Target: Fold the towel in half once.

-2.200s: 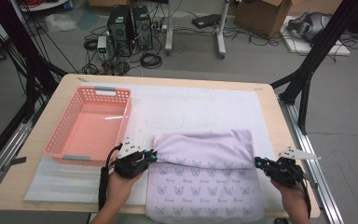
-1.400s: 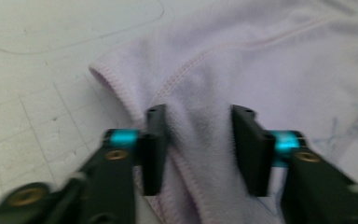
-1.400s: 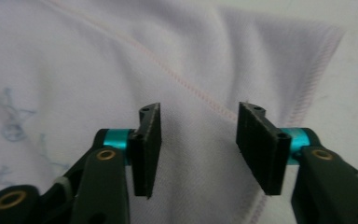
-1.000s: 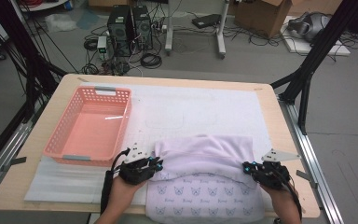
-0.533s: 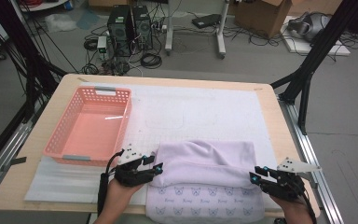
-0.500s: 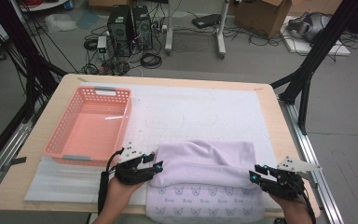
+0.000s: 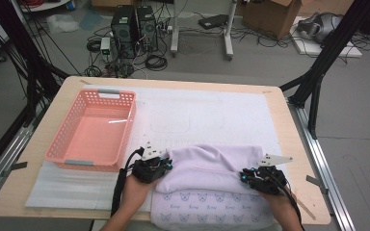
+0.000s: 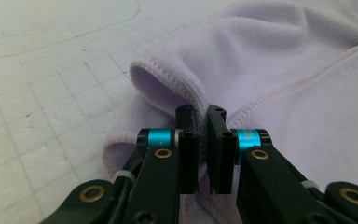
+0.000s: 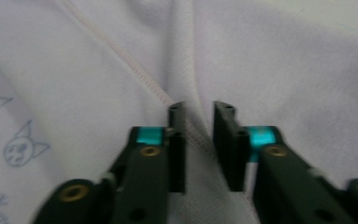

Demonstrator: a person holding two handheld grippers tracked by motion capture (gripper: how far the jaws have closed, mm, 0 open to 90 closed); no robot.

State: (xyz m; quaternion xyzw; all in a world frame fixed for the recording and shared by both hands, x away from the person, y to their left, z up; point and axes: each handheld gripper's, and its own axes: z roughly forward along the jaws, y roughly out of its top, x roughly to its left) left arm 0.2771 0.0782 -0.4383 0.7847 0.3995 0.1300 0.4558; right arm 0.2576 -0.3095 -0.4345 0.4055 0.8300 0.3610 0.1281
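At lower centre of the high view, a lilac garment [image 7: 212, 168] lay folded on a white mat [image 7: 212, 113], its near edge cut off by the frame. The left gripper [image 8: 204, 122] had just closed on a hem. The right gripper [image 9: 199, 116], blurred, had been closing over a fold, its jaws a little apart. A pink basket [image 7: 94, 130] sat at left; cables and computer towers [image 7: 132, 21] crowded the floor beyond.

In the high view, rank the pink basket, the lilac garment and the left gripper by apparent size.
1. lilac garment
2. pink basket, not far behind in area
3. left gripper, clearly the smallest
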